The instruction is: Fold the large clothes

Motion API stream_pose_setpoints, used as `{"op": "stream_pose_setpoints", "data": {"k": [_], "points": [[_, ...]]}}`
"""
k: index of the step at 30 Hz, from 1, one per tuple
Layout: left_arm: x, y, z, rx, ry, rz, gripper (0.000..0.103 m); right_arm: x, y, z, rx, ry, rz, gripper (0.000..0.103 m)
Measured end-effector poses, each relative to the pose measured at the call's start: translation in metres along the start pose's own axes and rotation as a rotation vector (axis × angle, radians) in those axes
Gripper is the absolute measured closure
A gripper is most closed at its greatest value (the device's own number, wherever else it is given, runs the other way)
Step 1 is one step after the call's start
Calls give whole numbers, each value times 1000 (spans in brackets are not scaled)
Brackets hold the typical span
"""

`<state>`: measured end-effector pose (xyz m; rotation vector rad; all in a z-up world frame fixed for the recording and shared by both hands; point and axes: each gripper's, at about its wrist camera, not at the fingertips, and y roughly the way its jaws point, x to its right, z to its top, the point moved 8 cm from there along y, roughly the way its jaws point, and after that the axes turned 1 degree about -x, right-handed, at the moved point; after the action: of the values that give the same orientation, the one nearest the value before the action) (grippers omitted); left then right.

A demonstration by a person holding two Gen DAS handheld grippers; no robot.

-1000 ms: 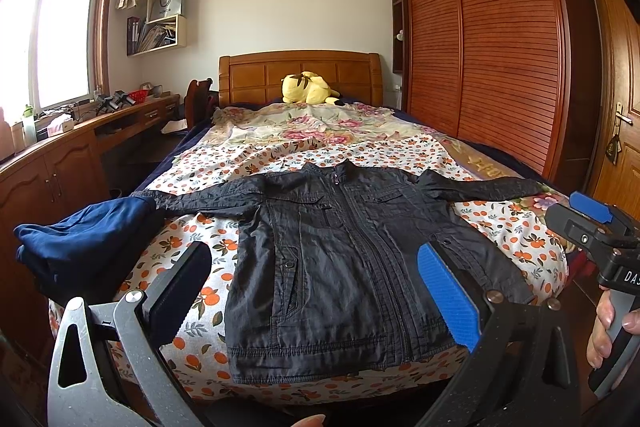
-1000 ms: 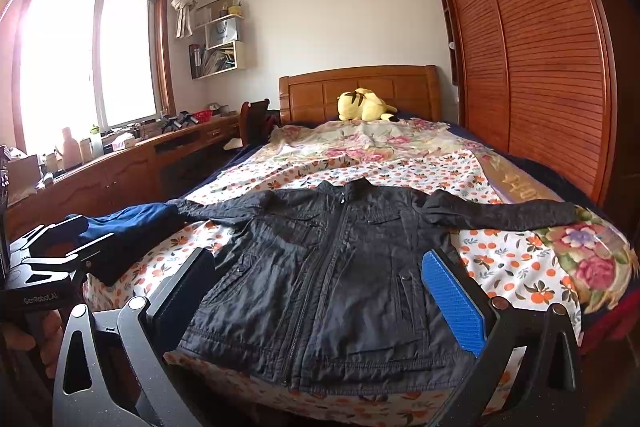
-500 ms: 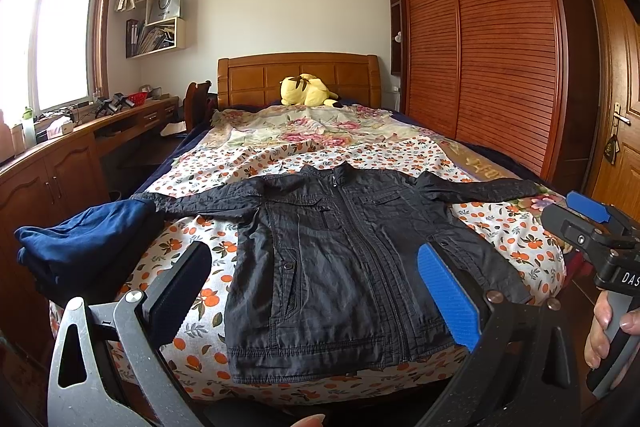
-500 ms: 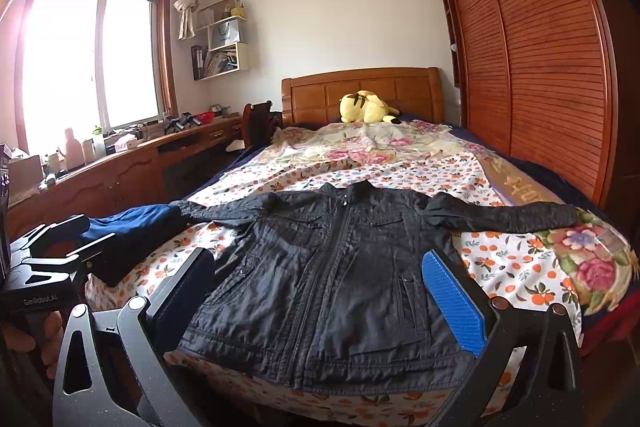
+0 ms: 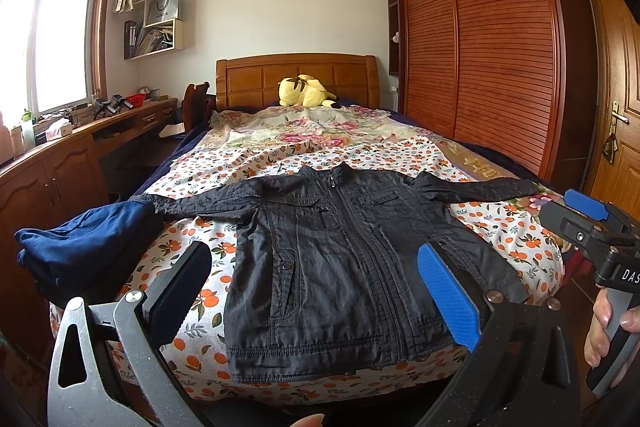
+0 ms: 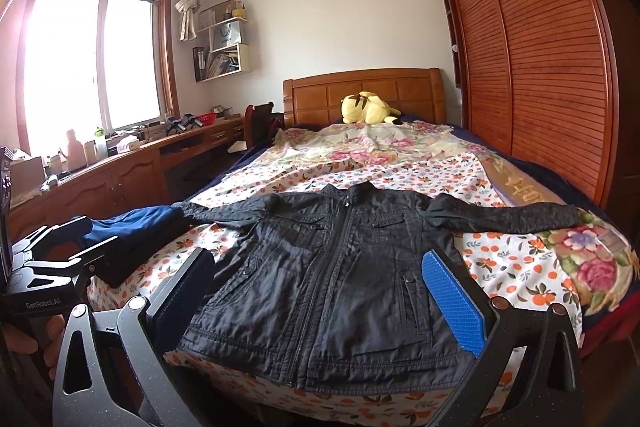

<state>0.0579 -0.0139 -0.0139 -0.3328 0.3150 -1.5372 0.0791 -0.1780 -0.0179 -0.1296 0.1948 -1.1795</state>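
A black zip-up jacket (image 5: pixel 340 259) lies flat, front up, at the foot of the bed, both sleeves spread out sideways; it also shows in the right wrist view (image 6: pixel 340 275). My left gripper (image 5: pixel 316 279) is open and empty, held back from the jacket's hem. My right gripper (image 6: pixel 320 287) is open and empty too, also short of the hem. The right gripper shows at the right edge of the left wrist view (image 5: pixel 592 227), and the left gripper at the left edge of the right wrist view (image 6: pixel 52 259).
A folded navy garment (image 5: pixel 88 243) sits at the bed's left corner, touching the jacket's sleeve end. A yellow plush toy (image 5: pixel 304 91) lies by the wooden headboard. A desk (image 5: pixel 80 147) runs along the left wall, a slatted wardrobe (image 5: pixel 480 59) along the right.
Both grippers have tilted slightly, so the jacket sits a little lower in both views. The jacket has not moved and both grippers stay open.
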Motion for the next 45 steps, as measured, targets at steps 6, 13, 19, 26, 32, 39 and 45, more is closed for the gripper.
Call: {"op": "stream_pose_setpoints", "data": {"k": [6, 13, 19, 26, 32, 39, 45], "points": [[1, -2, 1, -2, 0, 0, 0, 0, -1, 0, 1, 1, 0, 0], [1, 0, 0, -1, 1, 0, 0, 0, -1, -1, 0, 0, 1, 0], [-3, 7, -6, -30, -6, -21, 0, 1, 8, -4, -29, 5, 5, 0], [-25, 45, -21, -87, -34, -6, 0, 2, 41, -6, -87, -9, 0, 0], [-51, 79, -27, -117, -58, 22, 0, 3, 80, -2, -147, -23, 5, 0], [-85, 120, -41, -158, -85, 63, 0, 4, 129, -16, -231, -24, 1, 0], [-108, 163, -56, -215, -92, 70, 0, 6, 171, -23, -300, -23, -4, 0]]}}
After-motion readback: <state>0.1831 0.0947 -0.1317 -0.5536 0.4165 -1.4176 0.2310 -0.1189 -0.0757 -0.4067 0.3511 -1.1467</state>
